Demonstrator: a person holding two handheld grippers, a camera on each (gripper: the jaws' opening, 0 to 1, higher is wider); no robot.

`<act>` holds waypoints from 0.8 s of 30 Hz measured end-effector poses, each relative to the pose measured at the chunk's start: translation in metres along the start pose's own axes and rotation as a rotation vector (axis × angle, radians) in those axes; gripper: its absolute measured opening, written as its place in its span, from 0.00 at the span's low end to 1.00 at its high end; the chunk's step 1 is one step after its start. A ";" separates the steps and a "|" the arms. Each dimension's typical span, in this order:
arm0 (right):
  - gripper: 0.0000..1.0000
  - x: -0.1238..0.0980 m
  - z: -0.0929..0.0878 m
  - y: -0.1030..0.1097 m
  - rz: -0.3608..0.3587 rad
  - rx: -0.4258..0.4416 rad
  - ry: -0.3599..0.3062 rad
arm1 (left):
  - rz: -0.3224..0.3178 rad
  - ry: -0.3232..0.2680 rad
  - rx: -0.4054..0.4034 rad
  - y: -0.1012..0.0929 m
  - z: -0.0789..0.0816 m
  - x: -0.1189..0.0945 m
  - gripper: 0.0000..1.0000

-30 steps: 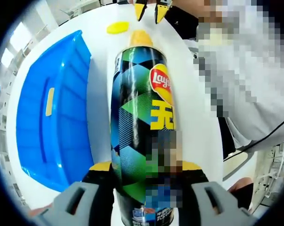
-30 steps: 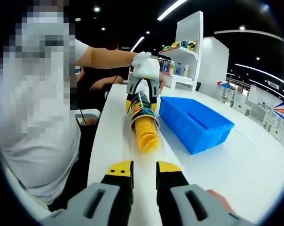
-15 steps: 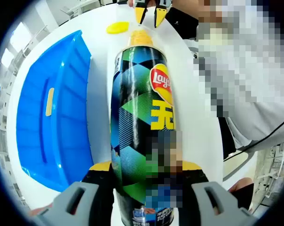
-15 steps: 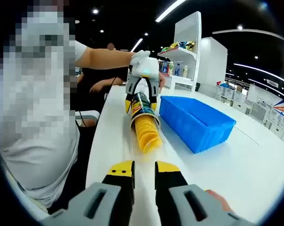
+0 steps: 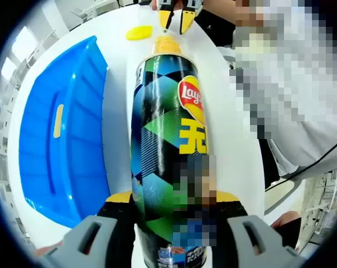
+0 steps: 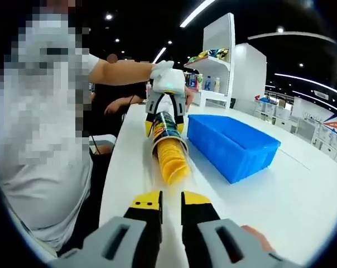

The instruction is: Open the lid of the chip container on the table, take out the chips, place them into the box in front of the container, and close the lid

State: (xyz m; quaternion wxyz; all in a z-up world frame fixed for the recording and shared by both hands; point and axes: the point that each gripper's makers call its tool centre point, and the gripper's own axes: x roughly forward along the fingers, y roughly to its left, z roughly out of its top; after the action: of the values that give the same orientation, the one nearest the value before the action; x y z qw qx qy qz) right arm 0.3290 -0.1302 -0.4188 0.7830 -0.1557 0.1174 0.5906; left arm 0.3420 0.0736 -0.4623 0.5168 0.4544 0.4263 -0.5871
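Left tool [image 5: 171, 223] clamps the can [image 5: 168, 151] low on its body, one yellow-tipped jaw on each side, can lying along the tool axis with its open mouth pointing to 12 o'clock. Chips [image 5: 166, 44] poke out of the mouth as a yellow-orange stack. Right tool [image 5: 176, 18] shows in the left gripper view at 12 o'clock, just past the chip stack, its two yellow tips close together with a thin gap, nothing between them; whether they touch the chips cannot be told. Lid [image 5: 139, 32] is off, a yellow disc flat on the white surface [image 5: 235, 128] at 11 o'clock from the can mouth, apart from it. Blue box [image 5: 62, 134] lies at 9 o'clock beside the can, with a yellow label on its side wall.

Right gripper view: right tool [image 6: 170, 202] at 6 o'clock, jaws narrow, gripping nothing, tips near the end of the chips [image 6: 173, 162] but a strip of surface [image 6: 302, 190] shows between them. Can [image 6: 167, 131] is at centre, mouth facing the camera, chips sticking out toward 6 o'clock. Left tool [image 6: 164, 114] holds the far part of the can, with a white-gloved hand [image 6: 167, 77] above it at 12 o'clock. Box [image 6: 232, 144] sits at 3 o'clock from the can, close beside it. Person in a white shirt [image 6: 40, 167] at 9 o'clock.
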 end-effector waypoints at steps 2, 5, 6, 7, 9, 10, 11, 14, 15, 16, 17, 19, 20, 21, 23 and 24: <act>0.08 0.000 0.000 -0.003 -0.010 -0.009 -0.008 | 0.001 0.000 0.001 0.000 0.000 0.000 0.53; 0.06 0.001 -0.001 -0.005 -0.016 -0.011 -0.008 | 0.001 -0.004 -0.001 0.000 0.001 0.000 0.53; 0.05 0.001 -0.002 -0.005 -0.017 -0.013 -0.008 | 0.001 -0.005 -0.001 0.000 0.001 0.000 0.53; 0.05 0.001 -0.003 -0.005 -0.016 -0.012 -0.007 | 0.000 -0.005 -0.001 0.000 0.001 0.000 0.53; 0.02 0.001 -0.004 -0.004 -0.015 -0.017 -0.006 | -0.001 -0.005 -0.001 0.000 0.000 0.000 0.53; 0.02 0.001 -0.005 -0.004 -0.019 -0.022 -0.003 | -0.001 -0.005 -0.001 0.000 0.000 0.000 0.53; 0.02 0.001 -0.005 -0.005 -0.023 -0.022 -0.005 | -0.001 -0.006 -0.001 0.001 0.000 0.000 0.53; 0.01 0.002 -0.006 -0.002 -0.014 -0.032 -0.006 | -0.001 -0.006 -0.001 0.000 0.000 0.000 0.53; 0.01 0.002 -0.007 -0.002 -0.014 -0.034 -0.003 | -0.002 -0.005 -0.002 0.000 0.000 0.000 0.53; 0.01 0.002 -0.007 -0.002 -0.016 -0.033 -0.002 | -0.001 -0.002 -0.001 0.000 0.000 0.001 0.53; 0.01 0.002 -0.006 -0.004 -0.021 -0.031 -0.007 | 0.000 0.001 0.001 0.000 0.001 0.001 0.53; 0.01 0.001 -0.005 -0.006 -0.027 -0.025 -0.015 | 0.001 0.004 0.004 -0.001 0.001 0.001 0.53; 0.01 0.001 -0.005 -0.008 -0.031 -0.025 -0.017 | 0.000 0.004 0.004 -0.001 0.001 0.001 0.53; 0.01 0.001 -0.004 -0.008 -0.032 -0.026 -0.018 | 0.000 0.003 0.005 0.000 0.001 0.001 0.53; 0.01 0.001 -0.004 -0.009 -0.033 -0.028 -0.019 | -0.002 -0.001 0.005 -0.001 0.002 0.001 0.53; 0.01 0.001 -0.004 -0.009 -0.033 -0.028 -0.021 | -0.002 -0.001 0.004 -0.001 0.002 0.001 0.53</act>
State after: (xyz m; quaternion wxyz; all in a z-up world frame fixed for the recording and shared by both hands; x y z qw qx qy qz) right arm 0.3377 -0.1327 -0.4220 0.7914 -0.1627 0.0984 0.5809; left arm 0.3410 0.0713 -0.4628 0.5153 0.4548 0.4254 -0.5888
